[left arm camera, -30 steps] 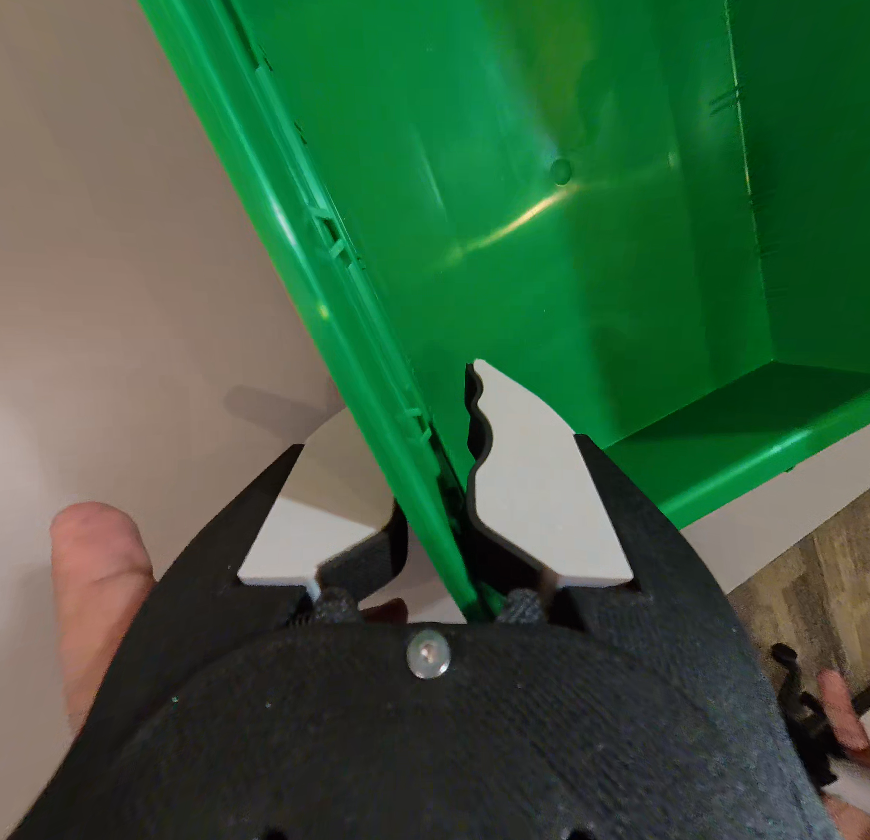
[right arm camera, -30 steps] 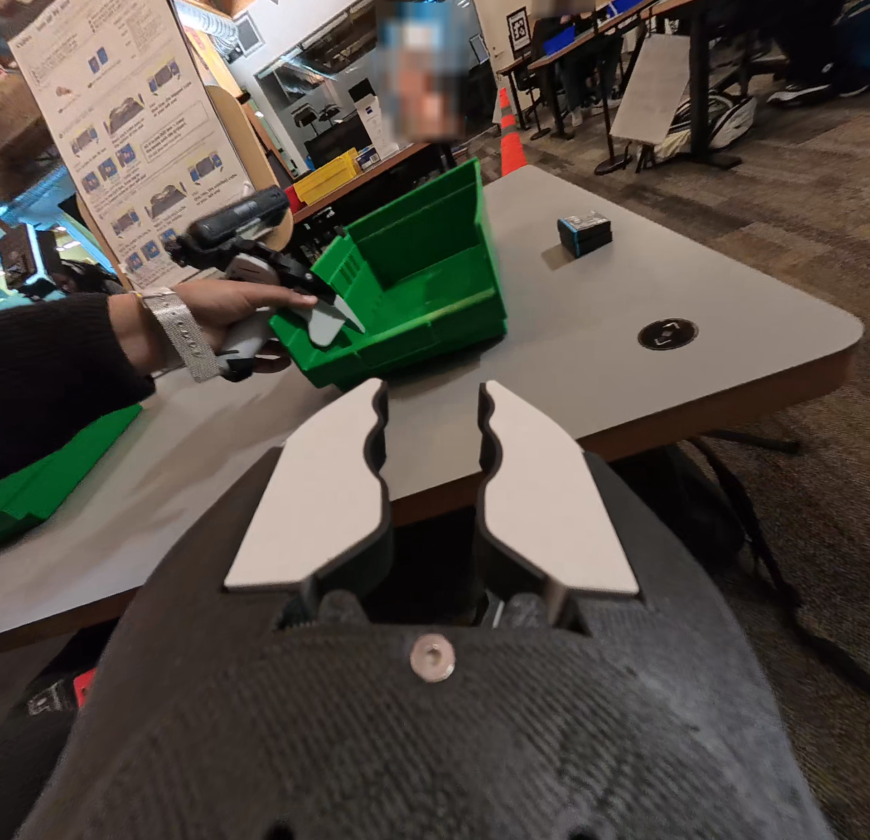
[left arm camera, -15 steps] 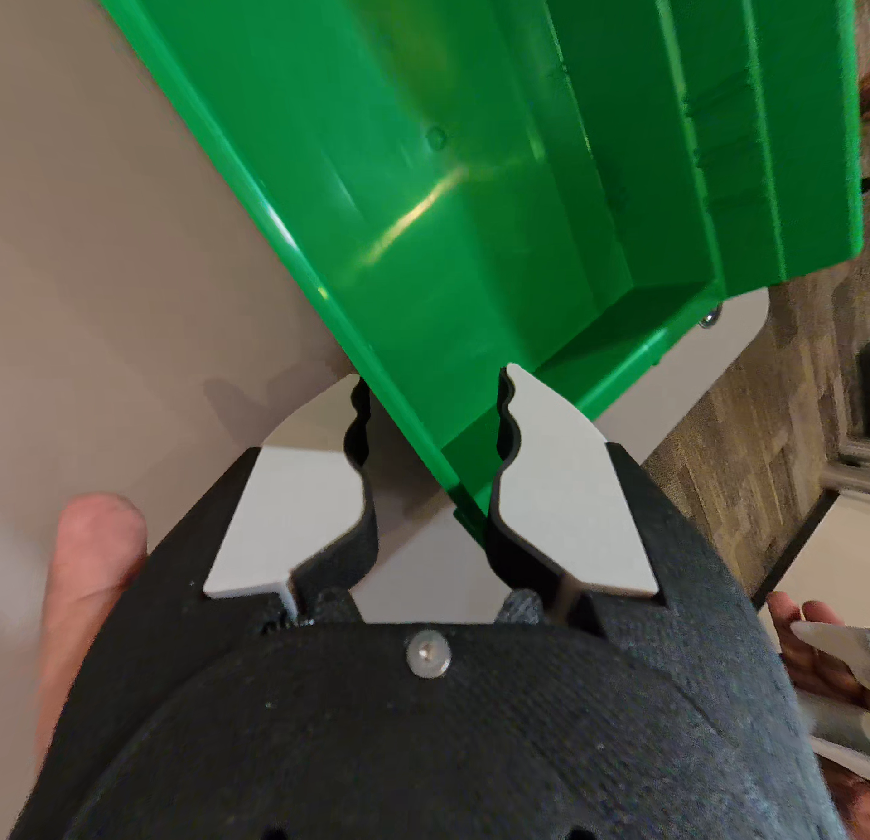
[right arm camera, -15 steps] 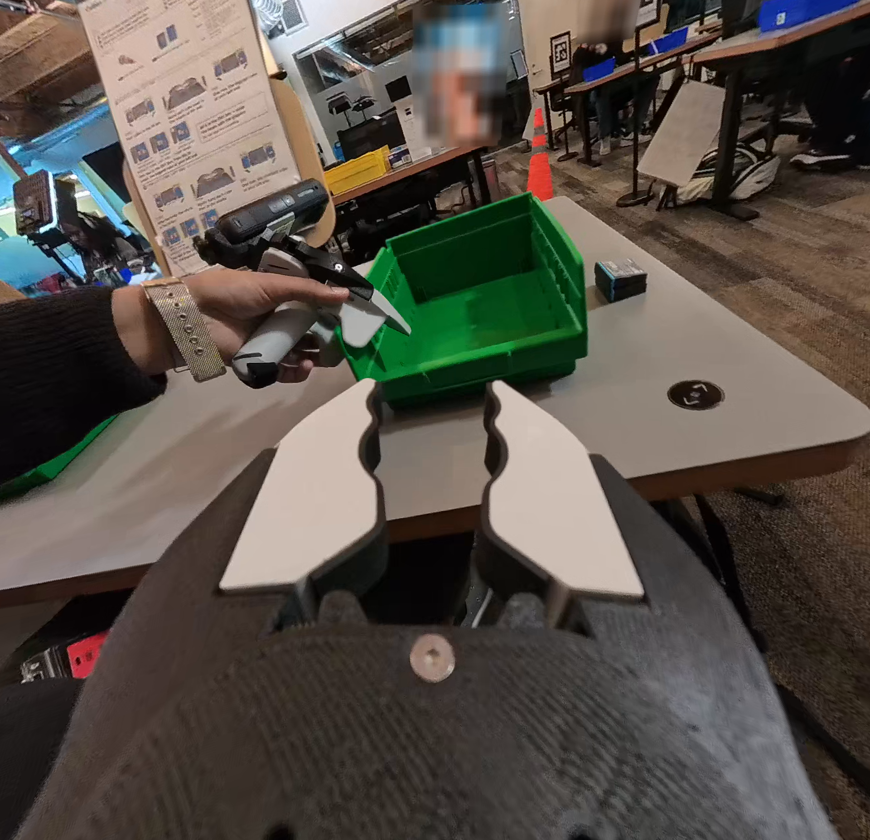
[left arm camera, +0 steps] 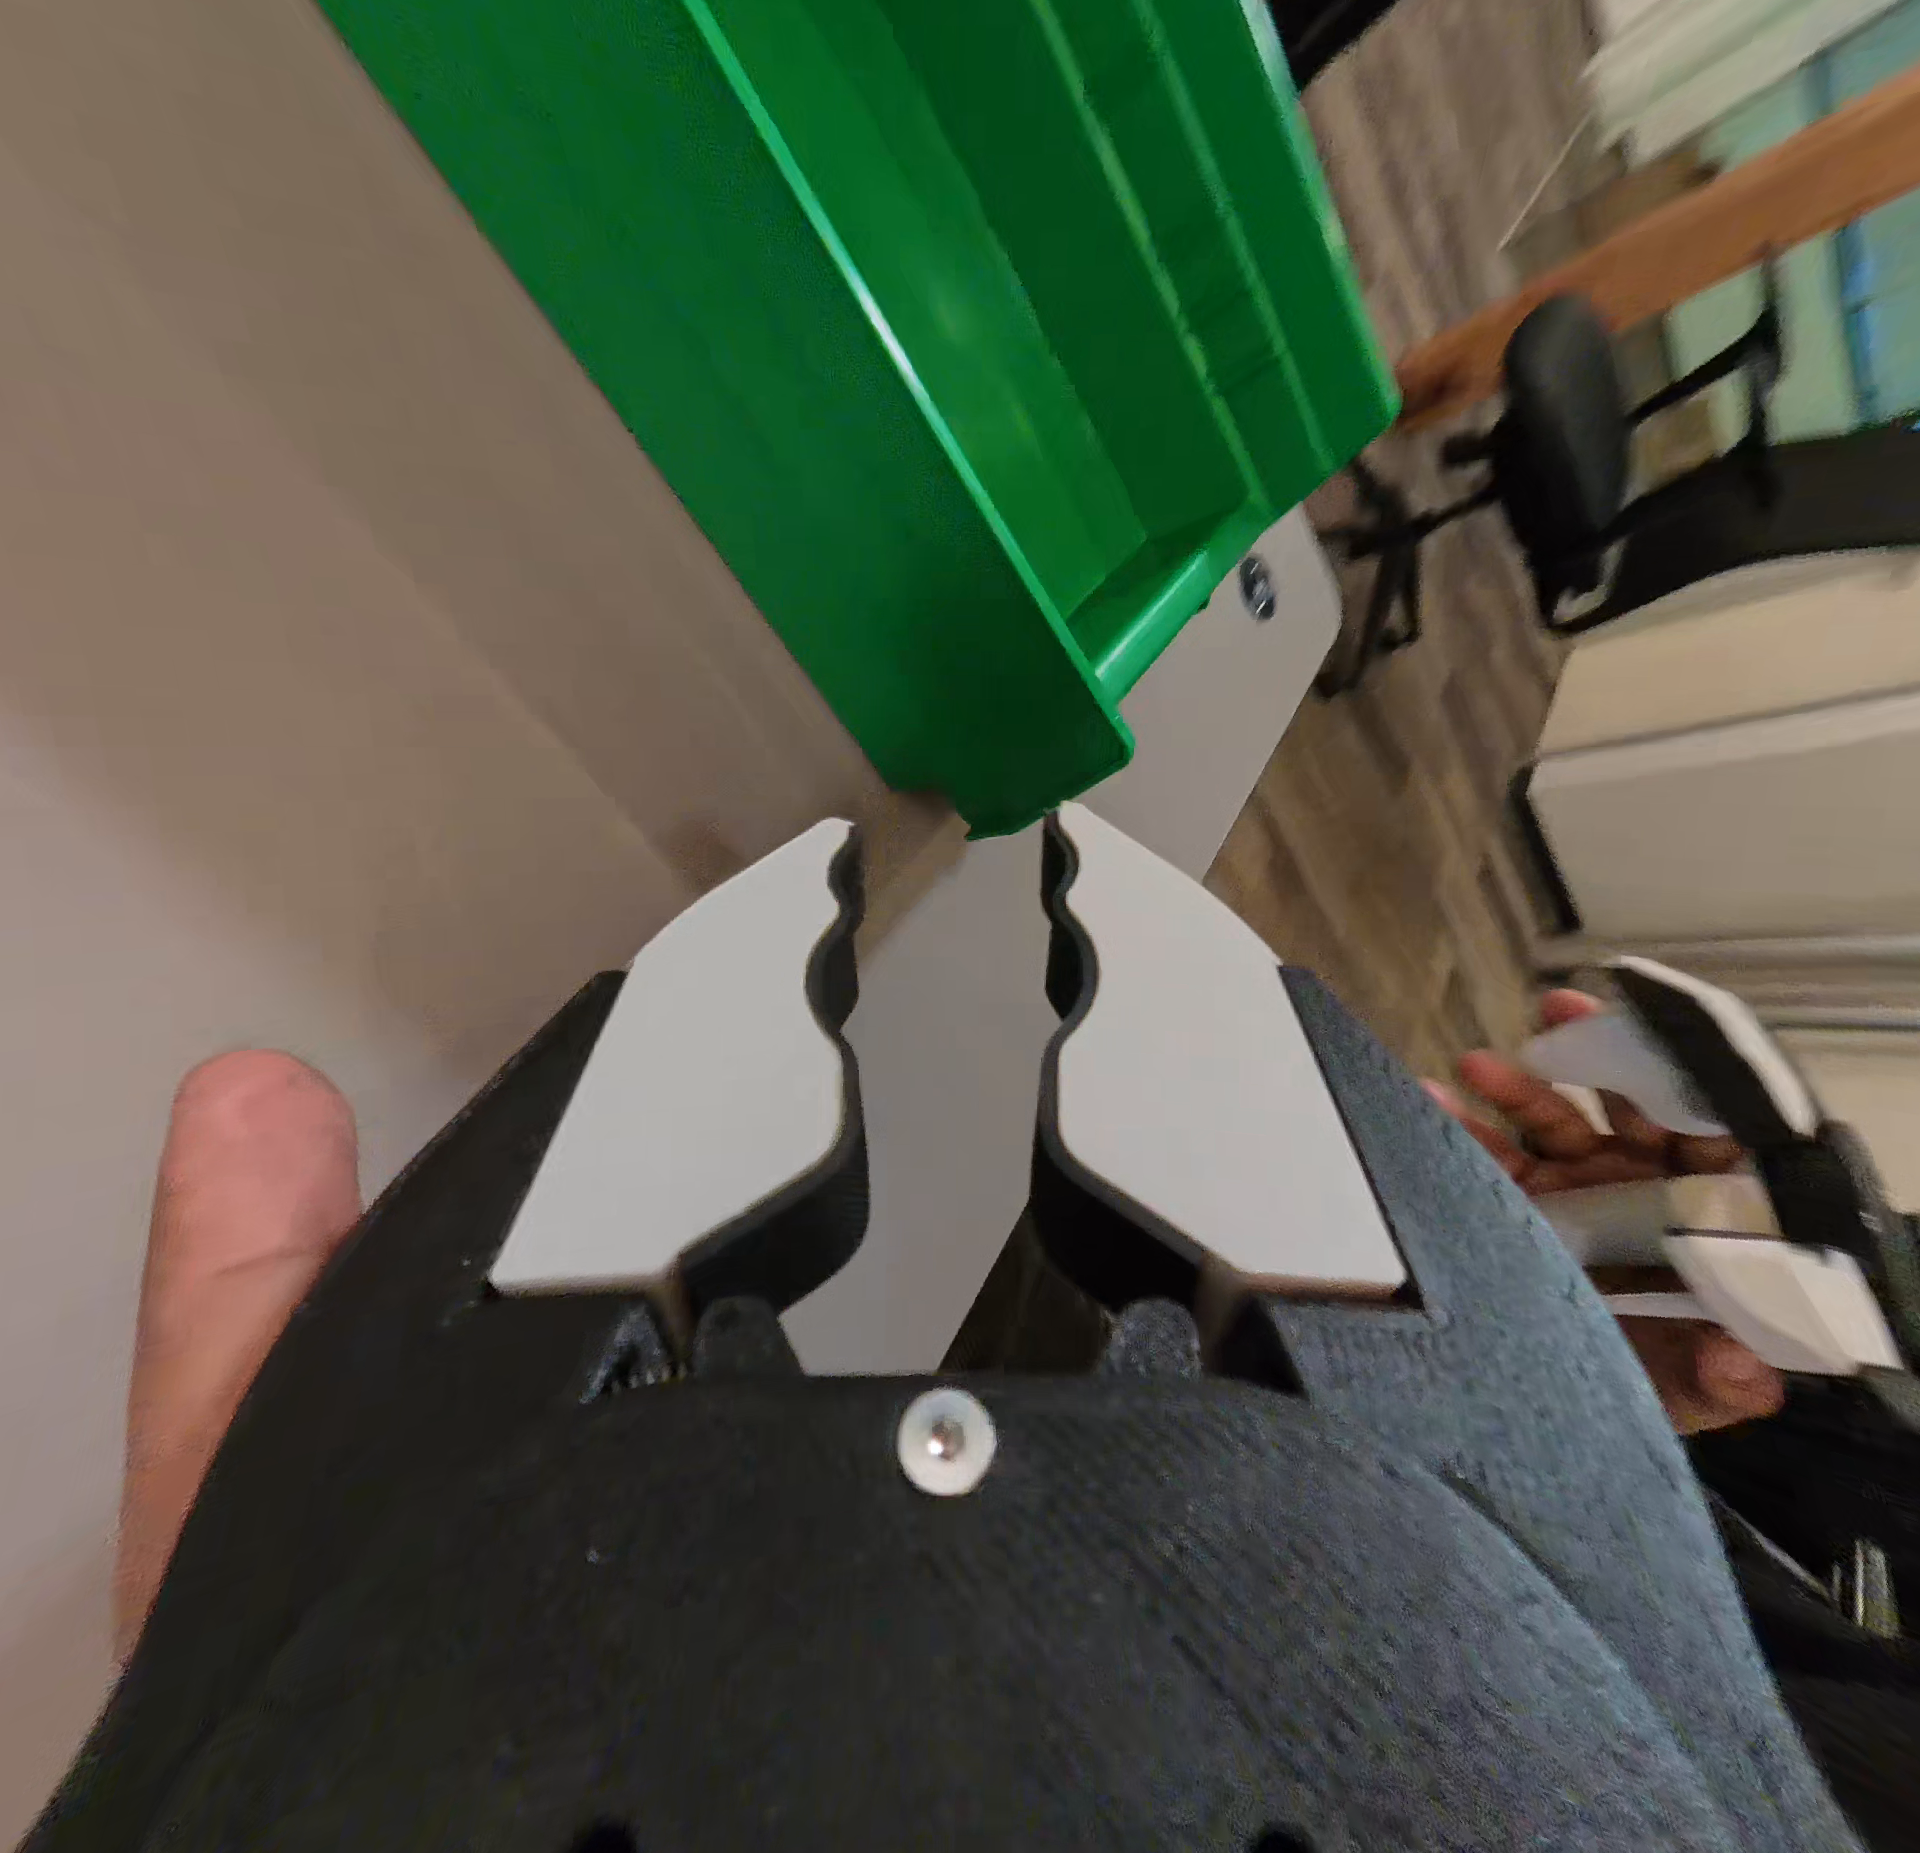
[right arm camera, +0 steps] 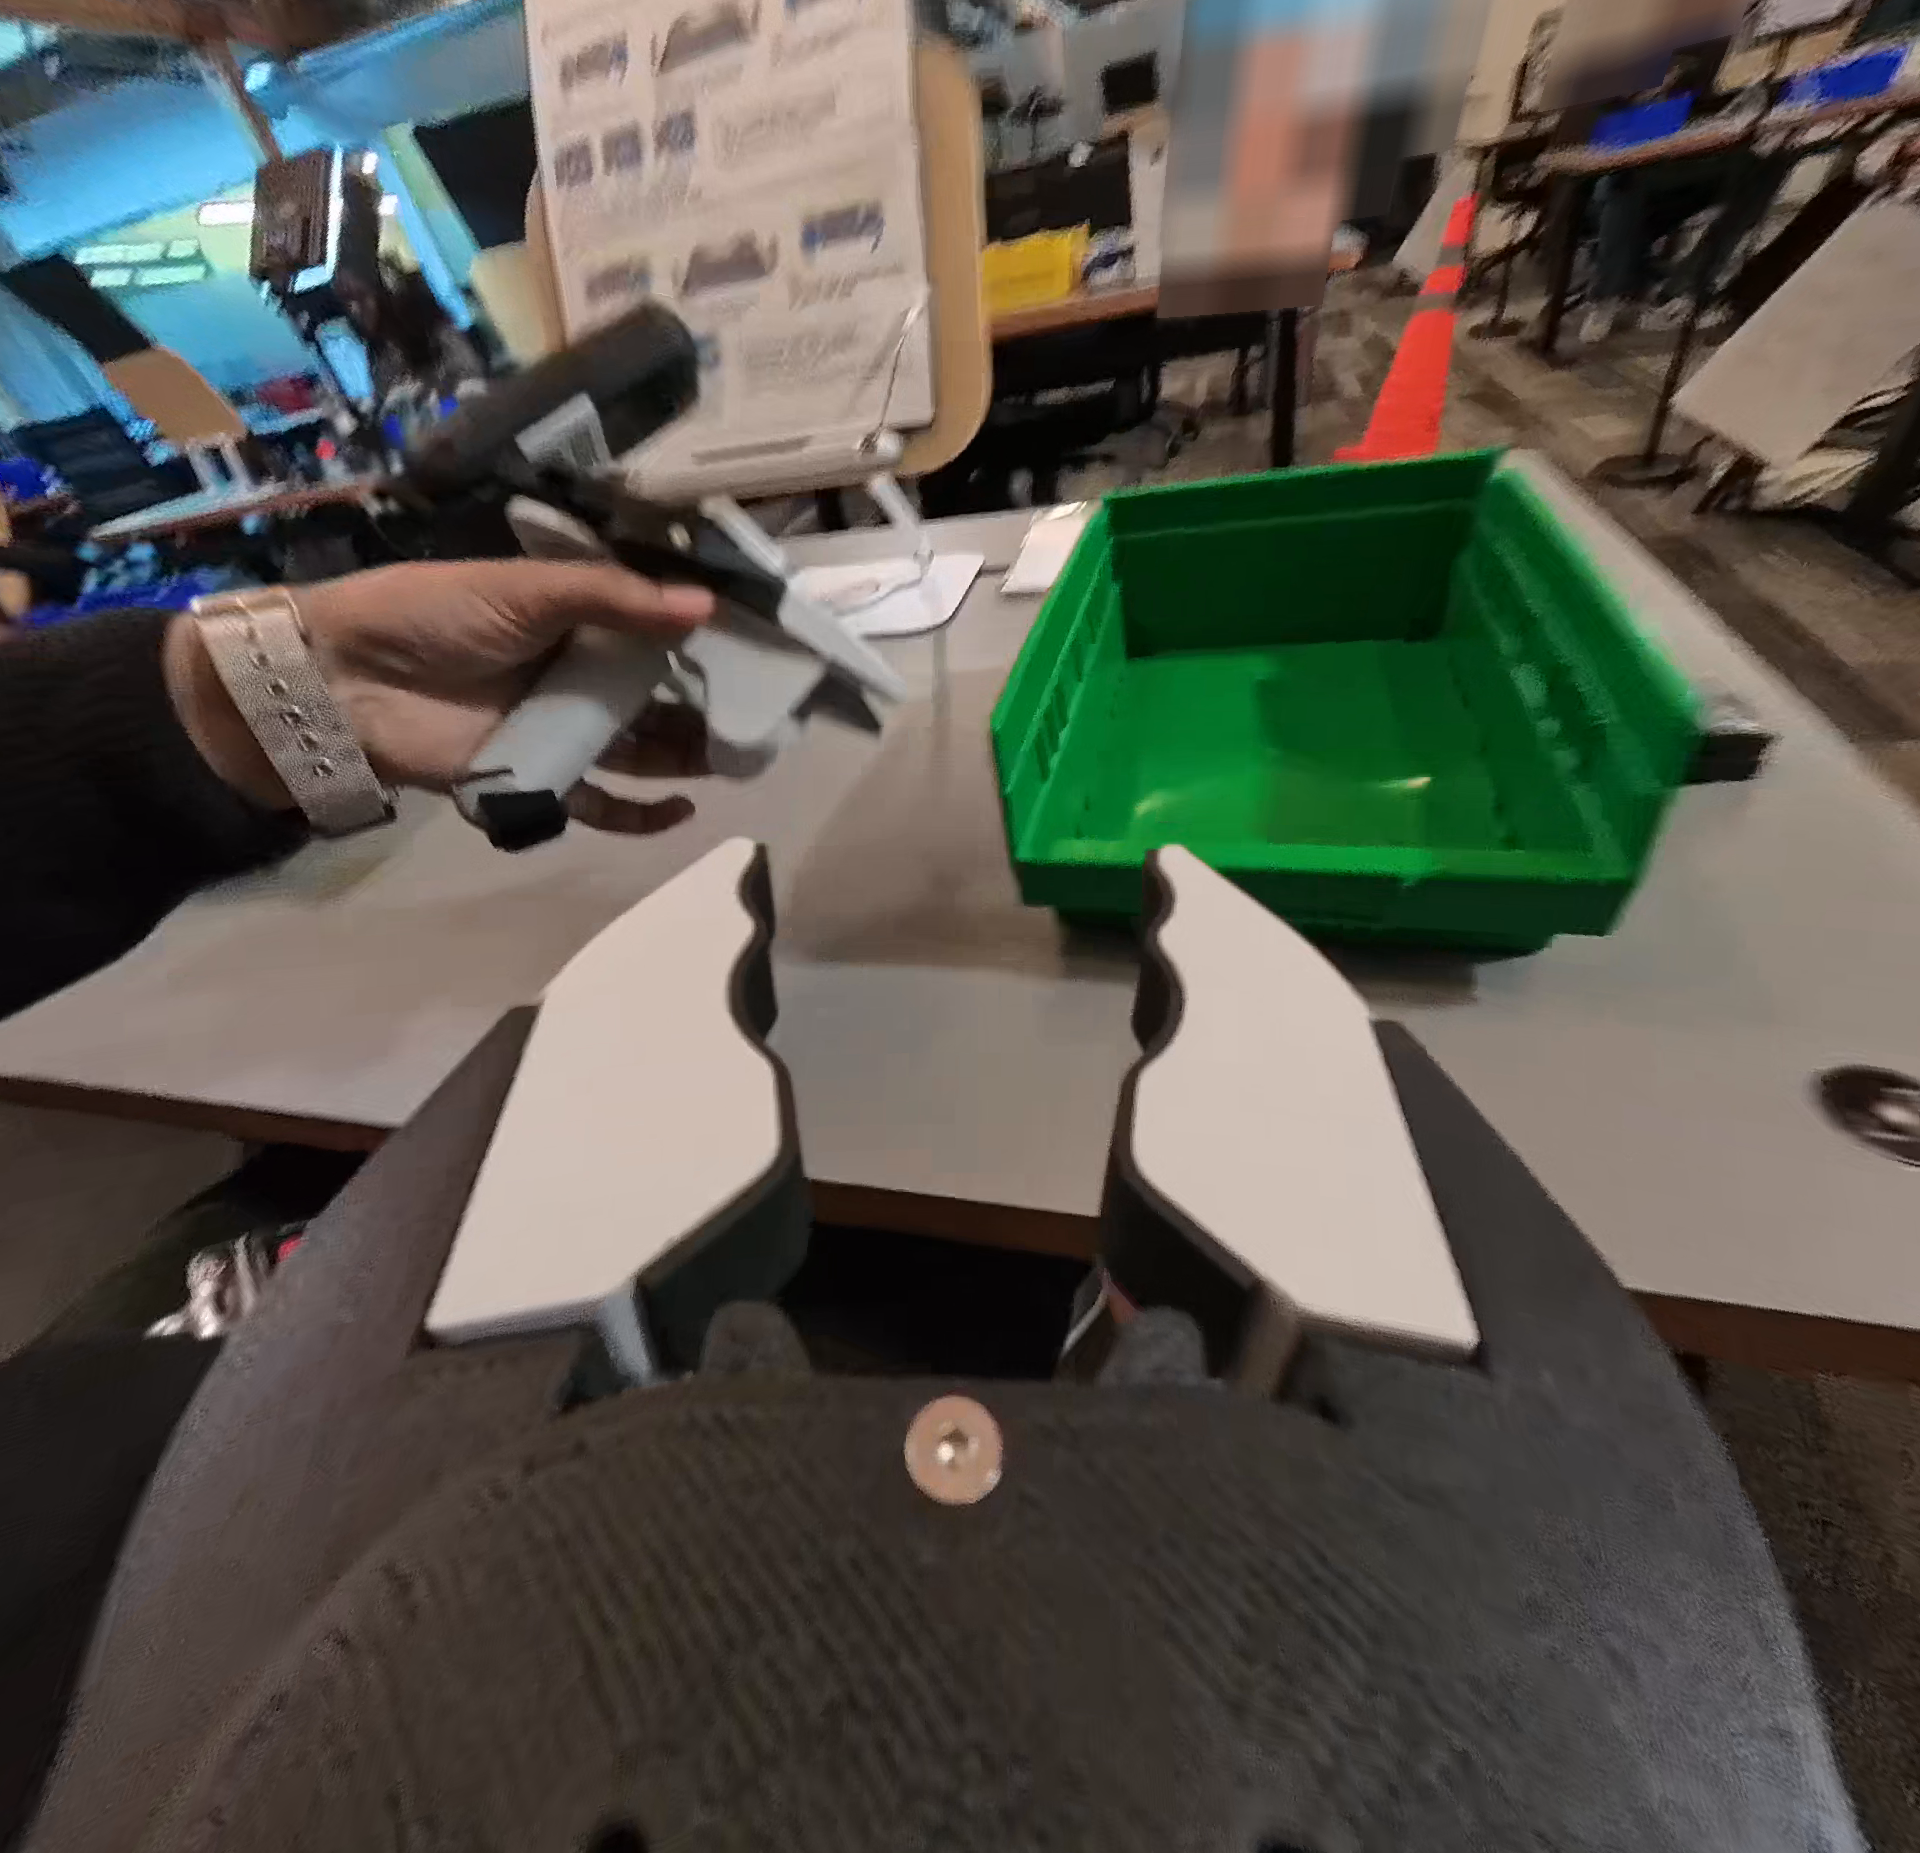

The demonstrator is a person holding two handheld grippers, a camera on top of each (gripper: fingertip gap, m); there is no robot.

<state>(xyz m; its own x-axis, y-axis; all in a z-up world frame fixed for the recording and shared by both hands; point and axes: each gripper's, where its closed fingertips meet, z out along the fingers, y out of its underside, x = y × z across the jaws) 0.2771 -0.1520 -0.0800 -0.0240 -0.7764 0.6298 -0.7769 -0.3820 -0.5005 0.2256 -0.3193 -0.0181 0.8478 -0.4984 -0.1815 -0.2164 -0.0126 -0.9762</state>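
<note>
Two claws held apart over a grey surface, a green bin between and ahead of them.

The left claw [left arm camera: 951, 837] hangs just short of the near corner of the green bin [left arm camera: 831, 349], its fingers spread with nothing between them, clear of the plastic. The right claw [right arm camera: 956, 868] sits back at the edge of the surface [right arm camera: 914, 1055], fingers also parted and gripping nothing, pointing toward the bin's low front wall. The bin rests flat on the surface with nothing visible inside it. A small dark box [right arm camera: 1730, 754] peeks out beside its far right side, and an orange cone [right arm camera: 1413, 349] stands on the floor beyond.
</note>
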